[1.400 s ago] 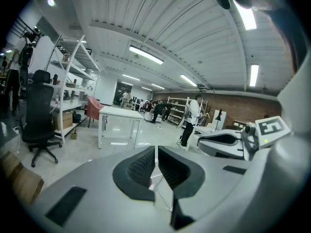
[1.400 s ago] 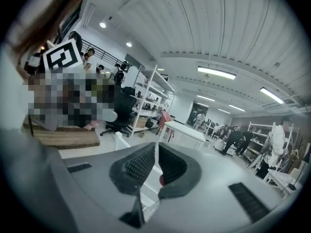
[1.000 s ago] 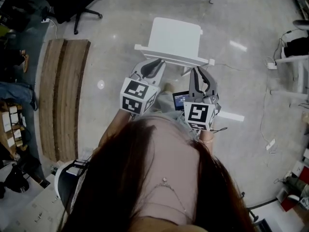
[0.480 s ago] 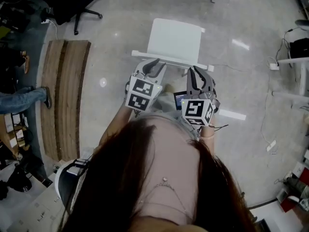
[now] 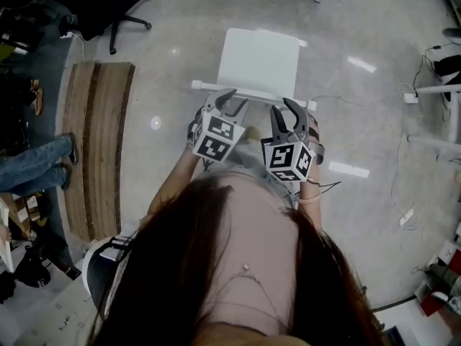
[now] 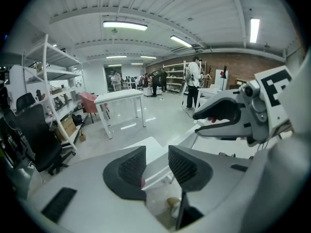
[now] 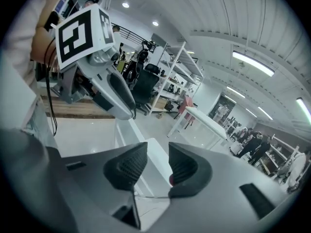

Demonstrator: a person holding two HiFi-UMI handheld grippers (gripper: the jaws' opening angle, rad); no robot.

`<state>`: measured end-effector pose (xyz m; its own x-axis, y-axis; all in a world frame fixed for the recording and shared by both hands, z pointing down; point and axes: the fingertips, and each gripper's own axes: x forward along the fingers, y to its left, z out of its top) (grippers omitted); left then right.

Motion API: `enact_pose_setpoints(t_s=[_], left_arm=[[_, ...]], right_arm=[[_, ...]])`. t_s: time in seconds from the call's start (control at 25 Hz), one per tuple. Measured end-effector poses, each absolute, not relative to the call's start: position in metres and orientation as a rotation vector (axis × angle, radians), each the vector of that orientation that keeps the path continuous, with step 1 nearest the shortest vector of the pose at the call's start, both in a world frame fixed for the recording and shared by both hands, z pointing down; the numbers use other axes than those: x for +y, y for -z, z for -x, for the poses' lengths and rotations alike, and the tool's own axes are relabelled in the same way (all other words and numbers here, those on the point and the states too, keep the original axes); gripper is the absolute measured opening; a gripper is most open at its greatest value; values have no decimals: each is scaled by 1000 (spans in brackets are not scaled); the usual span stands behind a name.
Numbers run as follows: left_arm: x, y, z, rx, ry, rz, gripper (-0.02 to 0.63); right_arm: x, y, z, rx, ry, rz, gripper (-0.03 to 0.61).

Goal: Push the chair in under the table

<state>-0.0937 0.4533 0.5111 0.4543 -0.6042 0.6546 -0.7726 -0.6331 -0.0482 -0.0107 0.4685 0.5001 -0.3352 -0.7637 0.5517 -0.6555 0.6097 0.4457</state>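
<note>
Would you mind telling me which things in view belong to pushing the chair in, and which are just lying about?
For the job:
- white chair
- white table, likely the one meant

Just lying about:
- wooden boards
- black office chair
- metal shelving

The chair (image 5: pixel 259 60) is white, smooth and matt; painted wood or plastic, I cannot tell which. The floor (image 5: pixel 166 34) under the chair is grey, polished and glossy. Left of the chair lie boards (image 5: pixel 97 143) of brown, matt wood with streaky grain. Nearer than the chair, the person's top (image 5: pixel 245 244) is pink cloth.
</note>
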Motion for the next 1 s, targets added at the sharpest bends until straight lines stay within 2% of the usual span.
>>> enact_pose_setpoints(t_s=[0.56,1.0], left_arm=[[439,-553,96,-1165,-1243,-2445,160],[434,-562,97,-1211,-1300,-2463,156]], right_arm=[[447,-547,12,-1954,214,-1005,149],[440,-567,16,-1936,173,-985,149]])
